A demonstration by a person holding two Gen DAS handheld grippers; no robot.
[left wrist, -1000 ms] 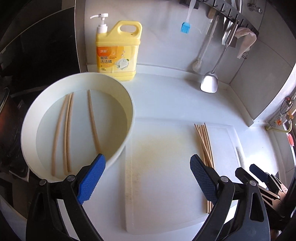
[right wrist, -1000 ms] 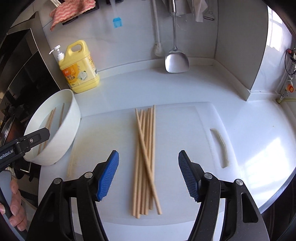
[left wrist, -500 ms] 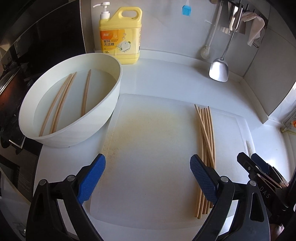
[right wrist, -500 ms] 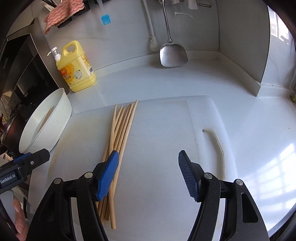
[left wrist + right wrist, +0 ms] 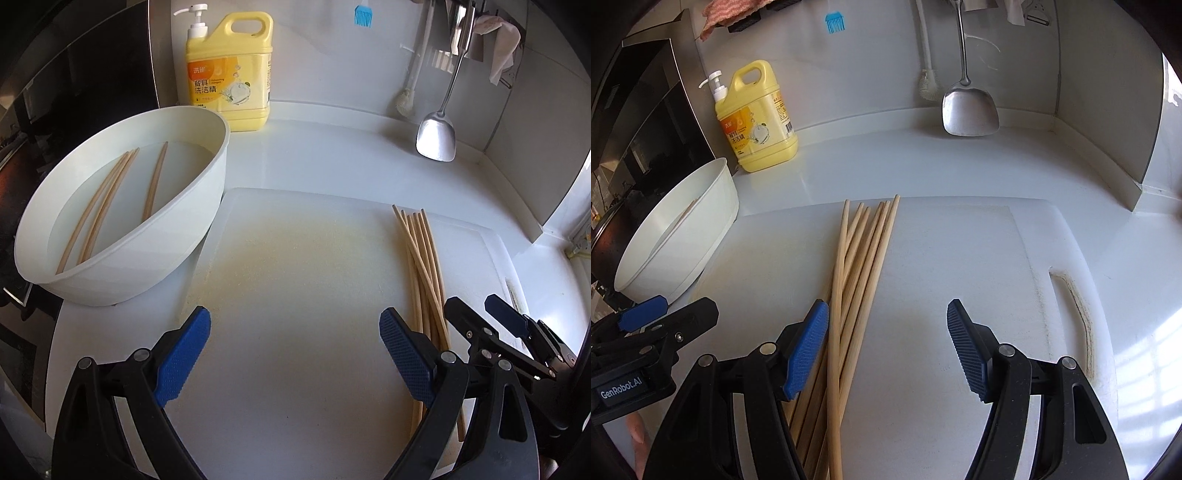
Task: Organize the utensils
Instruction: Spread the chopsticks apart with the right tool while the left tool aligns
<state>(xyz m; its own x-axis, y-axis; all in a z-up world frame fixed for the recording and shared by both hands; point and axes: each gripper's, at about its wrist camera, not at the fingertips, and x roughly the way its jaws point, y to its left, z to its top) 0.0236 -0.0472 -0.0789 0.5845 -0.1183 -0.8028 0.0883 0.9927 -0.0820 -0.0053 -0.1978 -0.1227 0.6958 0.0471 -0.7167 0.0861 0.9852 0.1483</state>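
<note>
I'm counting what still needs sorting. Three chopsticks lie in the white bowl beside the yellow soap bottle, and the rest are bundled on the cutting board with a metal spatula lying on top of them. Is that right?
Not quite. The spatula is not on the chopsticks; it hangs against the back wall, well away from the cutting board. The right wrist view shows it. The bowl does hold three chopsticks, beside the soap bottle.

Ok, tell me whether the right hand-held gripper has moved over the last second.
Yes. The right hand-held gripper has shifted rightward: the bundle of wooden chopsticks now lies by its left finger.
</note>
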